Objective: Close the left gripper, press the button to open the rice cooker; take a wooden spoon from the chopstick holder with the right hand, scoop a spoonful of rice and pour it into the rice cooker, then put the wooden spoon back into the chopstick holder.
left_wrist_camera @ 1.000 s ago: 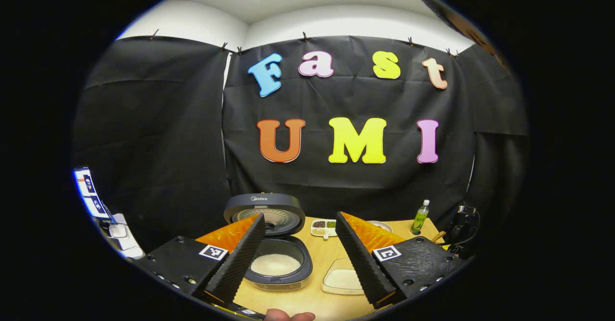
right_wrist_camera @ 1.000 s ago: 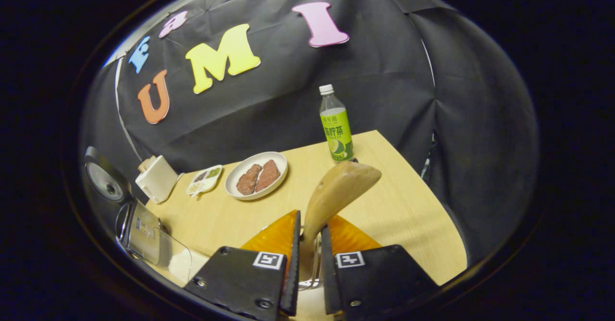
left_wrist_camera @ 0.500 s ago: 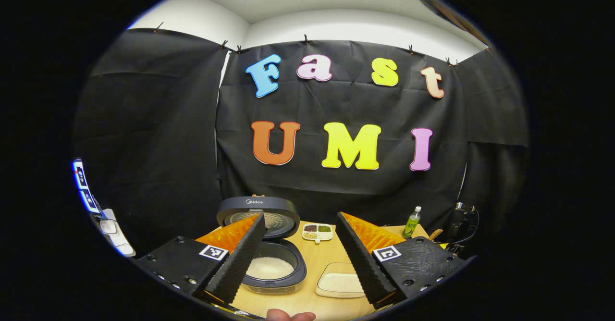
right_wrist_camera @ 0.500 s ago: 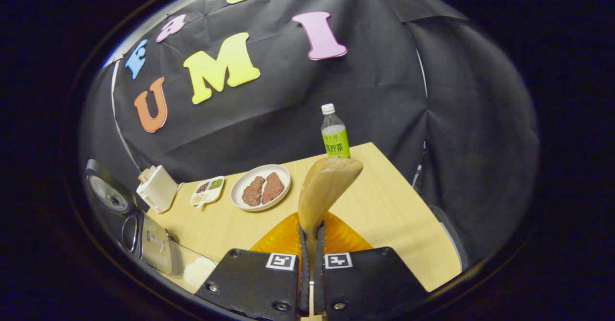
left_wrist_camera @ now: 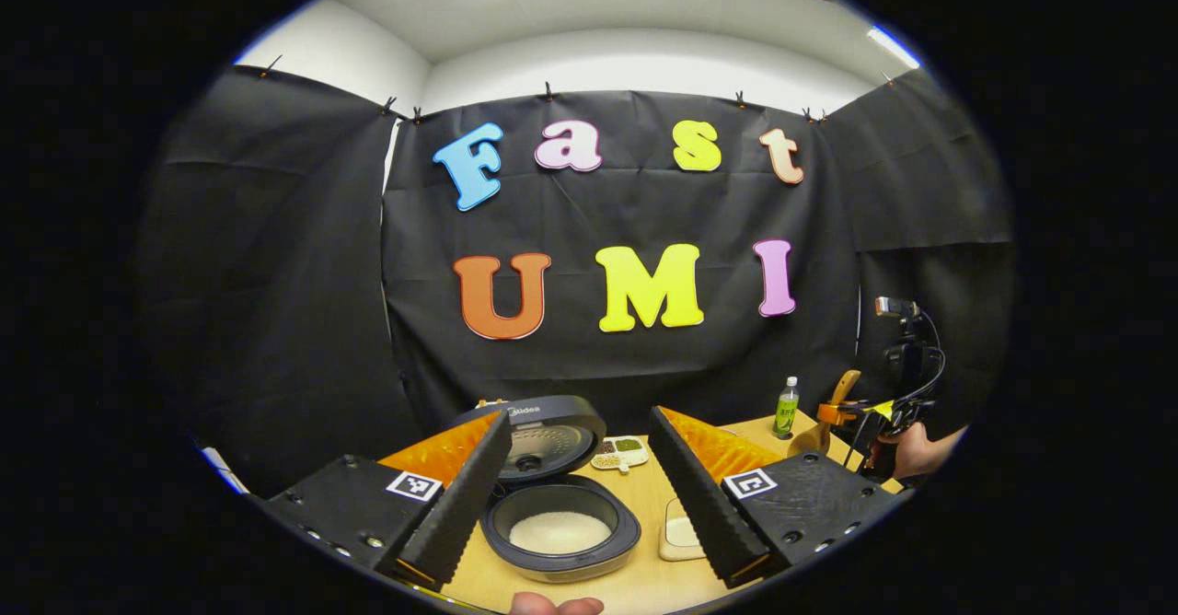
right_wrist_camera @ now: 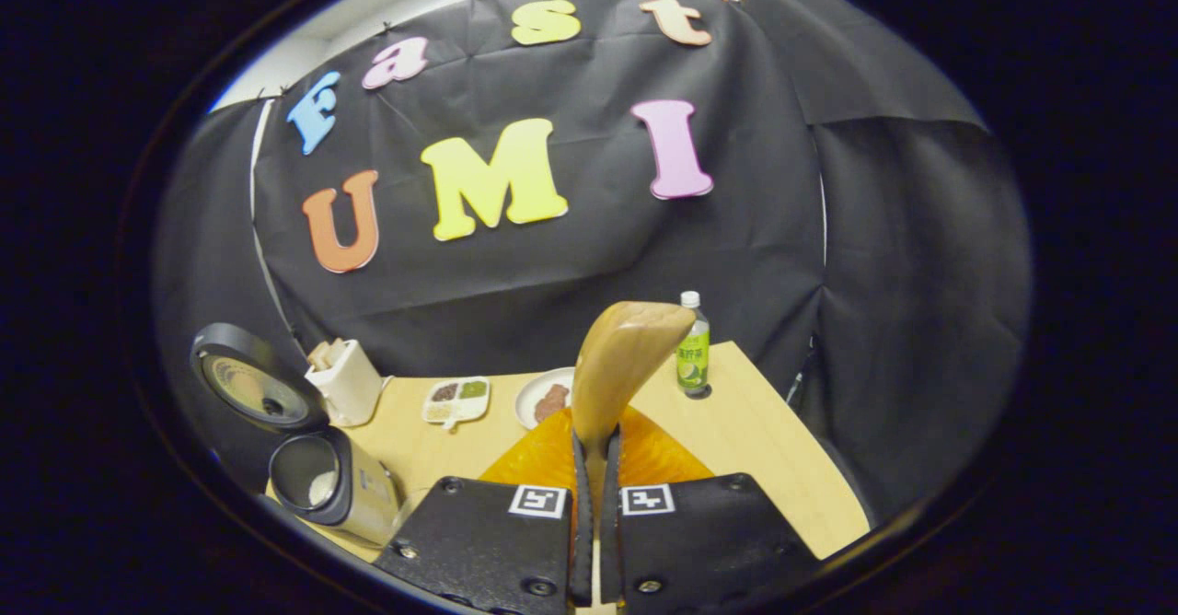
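The rice cooker stands with its lid raised and white rice in the pot. My left gripper hangs open in front of it, its fingers either side of the pot with nothing between them. My right gripper is shut on the handle of the wooden spoon, whose bowl points up above the table. In the left gripper view the right gripper is at the far right with the spoon upright and a hand behind it. The cooker is at the lower left of the right gripper view.
A tray of rice lies right of the cooker. On the wooden table are a compartment dish, a plate of meat, a green bottle and a white box-shaped container by the cooker's lid.
The right gripper closed on the spoon's handle and rose with it, swinging so the cooker comes into its view. The left gripper drew back a little and stayed open.
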`<control>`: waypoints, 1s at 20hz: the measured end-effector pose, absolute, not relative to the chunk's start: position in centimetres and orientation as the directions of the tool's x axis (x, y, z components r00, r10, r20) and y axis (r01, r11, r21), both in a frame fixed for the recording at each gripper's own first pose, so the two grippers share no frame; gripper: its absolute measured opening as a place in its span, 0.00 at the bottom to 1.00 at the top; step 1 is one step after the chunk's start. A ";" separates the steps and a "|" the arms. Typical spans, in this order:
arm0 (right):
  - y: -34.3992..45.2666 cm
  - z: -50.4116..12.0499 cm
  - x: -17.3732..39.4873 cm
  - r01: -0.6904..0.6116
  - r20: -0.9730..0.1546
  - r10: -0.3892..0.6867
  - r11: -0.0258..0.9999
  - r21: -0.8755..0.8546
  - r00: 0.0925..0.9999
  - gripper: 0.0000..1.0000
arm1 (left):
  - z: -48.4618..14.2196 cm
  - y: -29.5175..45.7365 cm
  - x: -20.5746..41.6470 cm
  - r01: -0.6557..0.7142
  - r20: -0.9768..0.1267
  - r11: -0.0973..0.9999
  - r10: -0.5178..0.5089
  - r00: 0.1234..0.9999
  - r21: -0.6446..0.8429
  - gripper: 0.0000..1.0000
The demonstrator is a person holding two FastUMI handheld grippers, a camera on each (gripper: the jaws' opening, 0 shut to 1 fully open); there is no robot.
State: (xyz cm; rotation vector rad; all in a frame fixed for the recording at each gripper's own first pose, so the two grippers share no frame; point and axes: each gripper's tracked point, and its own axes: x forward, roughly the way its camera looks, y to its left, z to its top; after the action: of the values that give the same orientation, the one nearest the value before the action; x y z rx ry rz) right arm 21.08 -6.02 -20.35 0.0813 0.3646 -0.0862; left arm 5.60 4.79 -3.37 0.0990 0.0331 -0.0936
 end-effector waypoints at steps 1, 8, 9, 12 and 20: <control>-4.3 -20.3 20.6 0.091 -0.358 -0.066 0.994 0.054 0.931 0.08 | -3.0 6.0 5.6 0.099 -0.030 0.991 -0.097 0.995 0.087 0.96; 2.2 -27.4 18.8 0.100 -0.436 -0.114 0.993 -0.055 0.893 0.08 | -2.5 14.1 5.9 0.080 -0.041 0.997 -0.079 0.996 0.013 0.96; 2.4 -28.8 18.7 0.105 -0.446 -0.134 0.990 -0.089 0.885 0.08 | -2.7 14.9 5.8 0.074 -0.050 0.997 -0.074 0.996 -0.001 0.96; 3.1 -32.9 18.9 0.094 -0.458 -0.183 0.973 -0.211 0.870 0.08 | -2.8 17.3 5.6 0.048 -0.051 0.999 -0.048 0.998 -0.002 0.95; 3.6 -40.0 19.3 0.029 -0.496 -0.255 0.908 -0.418 0.830 0.08 | -3.7 18.1 6.5 -0.016 -0.102 0.999 0.013 0.995 -0.034 0.95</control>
State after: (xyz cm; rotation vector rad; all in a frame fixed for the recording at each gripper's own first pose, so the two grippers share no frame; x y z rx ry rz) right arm 19.30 3.58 -39.98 -0.4103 0.5755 -0.1557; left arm 6.53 18.08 -3.66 -0.0346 0.1015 0.0144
